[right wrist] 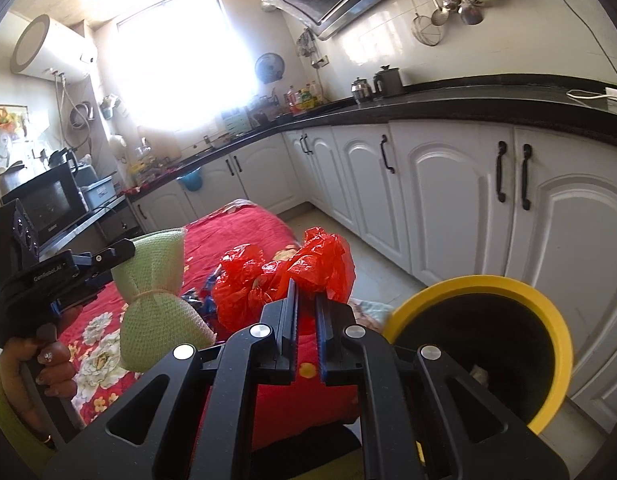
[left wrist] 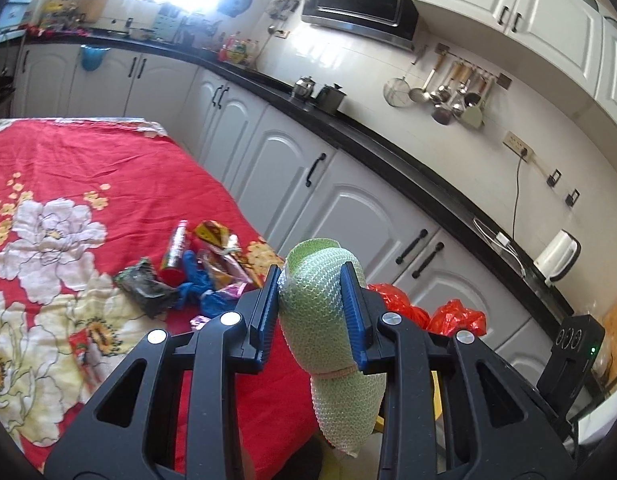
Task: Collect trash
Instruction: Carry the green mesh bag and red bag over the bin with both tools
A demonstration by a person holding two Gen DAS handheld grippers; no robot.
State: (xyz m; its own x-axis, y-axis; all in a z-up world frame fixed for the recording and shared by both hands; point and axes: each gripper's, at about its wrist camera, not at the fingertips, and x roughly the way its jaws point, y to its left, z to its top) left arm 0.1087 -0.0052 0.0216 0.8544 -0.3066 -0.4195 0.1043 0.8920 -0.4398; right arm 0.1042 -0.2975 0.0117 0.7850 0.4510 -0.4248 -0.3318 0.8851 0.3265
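My left gripper point(left wrist: 310, 284) is shut on a pale green mesh pouch point(left wrist: 328, 320) tied with a string, held in the air past the table's near corner. The pouch also shows in the right wrist view point(right wrist: 156, 296), in the left gripper point(right wrist: 120, 256). My right gripper point(right wrist: 306, 292) is shut on a crumpled red plastic bag point(right wrist: 284, 276), held above the table edge. A yellow-rimmed black bin point(right wrist: 488, 344) stands on the floor just right of the right gripper. Several wrappers point(left wrist: 196, 268) lie in a heap on the red floral tablecloth point(left wrist: 68, 200).
White cabinets point(left wrist: 348, 208) under a black counter point(left wrist: 388, 148) run along the right. A kettle point(left wrist: 556, 256), pots point(left wrist: 320, 92) and hanging utensils point(left wrist: 448, 92) are at the wall. A microwave point(right wrist: 48, 204) stands far left in the right wrist view.
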